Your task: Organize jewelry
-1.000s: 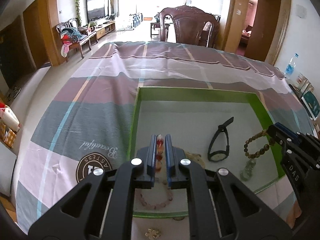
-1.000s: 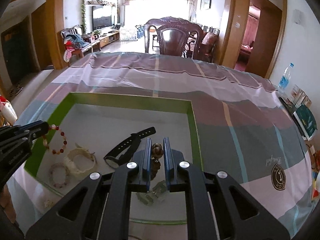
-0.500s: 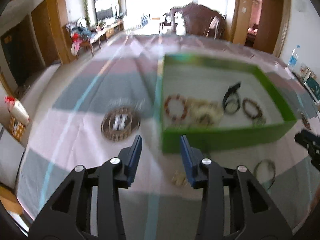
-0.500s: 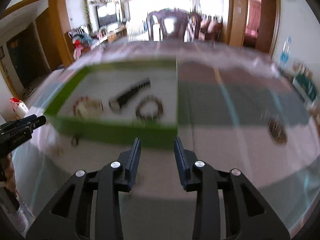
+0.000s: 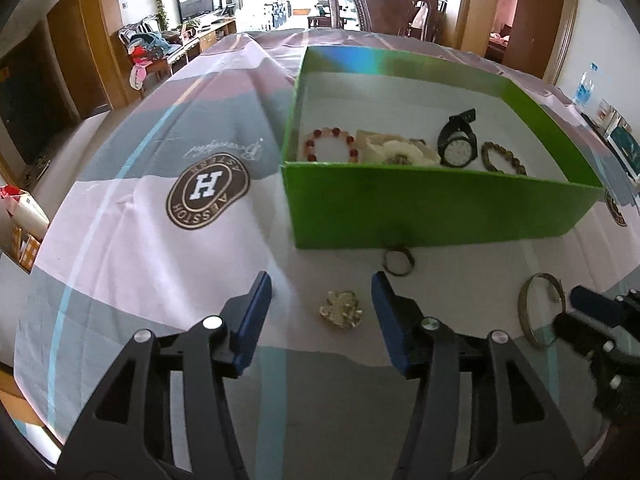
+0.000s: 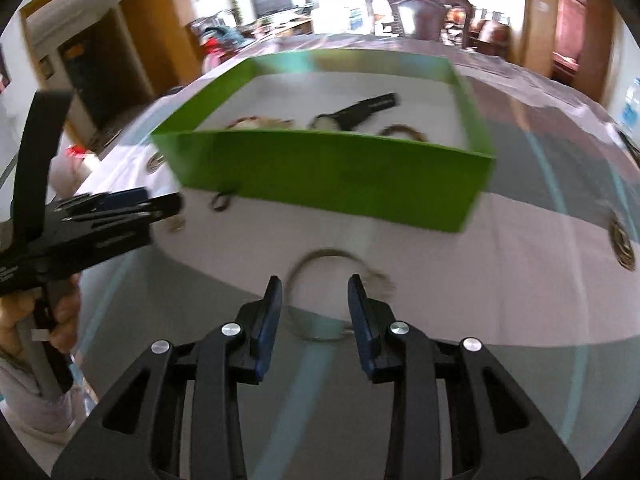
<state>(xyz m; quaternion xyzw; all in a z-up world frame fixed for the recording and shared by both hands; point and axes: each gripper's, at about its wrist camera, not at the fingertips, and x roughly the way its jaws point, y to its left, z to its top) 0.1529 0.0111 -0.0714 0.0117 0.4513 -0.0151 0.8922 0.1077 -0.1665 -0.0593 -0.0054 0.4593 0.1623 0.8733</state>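
A green box (image 5: 436,204) holds a red bead bracelet (image 5: 330,144), a pale bracelet (image 5: 396,152), a black watch (image 5: 458,148) and a brown bead bracelet (image 5: 502,156). My left gripper (image 5: 320,308) is open and empty, low over the cloth, with a small gold brooch (image 5: 342,309) between its fingers. A small dark ring (image 5: 397,260) lies by the box's front wall. My right gripper (image 6: 316,304) is open and empty, its fingers either side of a thin metal bangle (image 6: 328,256). The bangle (image 5: 538,308) also shows in the left wrist view, next to the right gripper (image 5: 580,312). The box (image 6: 332,176) appears blurred in the right wrist view.
The table wears a striped pink and grey cloth with round logo patches (image 5: 208,194). A dark wooden chair (image 5: 384,4) stands at the far end. Books and a water bottle (image 5: 584,88) sit at the far right. The left gripper (image 6: 100,216) shows at left in the right wrist view.
Both grippers let go of their bracelets inside the box, opened, and pulled back to the near side. They now sit low over the cloth by the brooch and the bangle.
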